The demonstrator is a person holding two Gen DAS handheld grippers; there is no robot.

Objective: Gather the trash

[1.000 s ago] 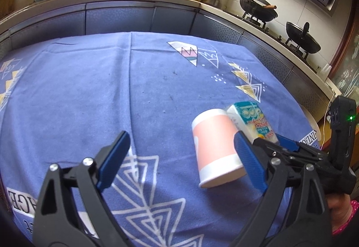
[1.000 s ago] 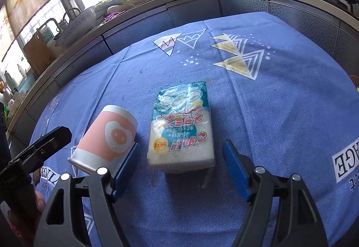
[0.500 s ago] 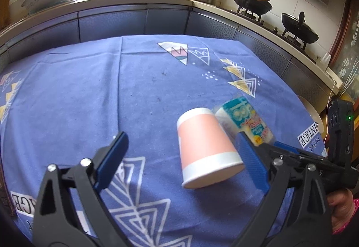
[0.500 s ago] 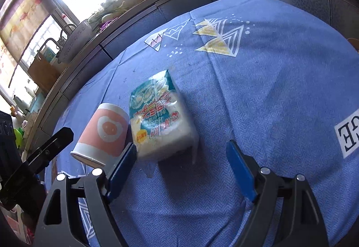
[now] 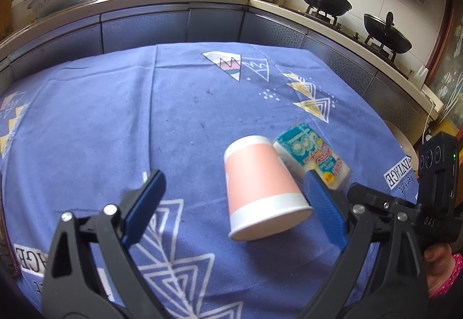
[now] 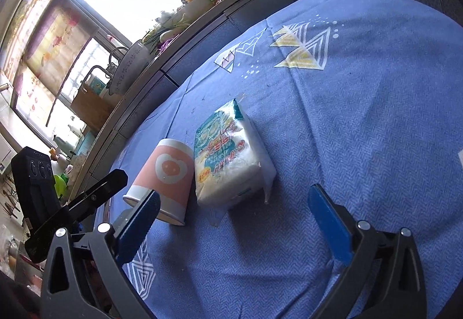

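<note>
Pink with white bands, the paper cup (image 5: pixel 262 188) lies on its side on the blue tablecloth (image 5: pixel 115 122), its open mouth facing the left gripper (image 5: pixel 234 206); what is inside cannot be seen. Touching it lies a white-and-teal plastic packet (image 6: pixel 228 157). Both the left gripper and the right gripper (image 6: pixel 234 220) stand wide apart, holding nothing. Bare cloth spreads beyond toward the grey counter (image 5: pixel 173 23).
</note>
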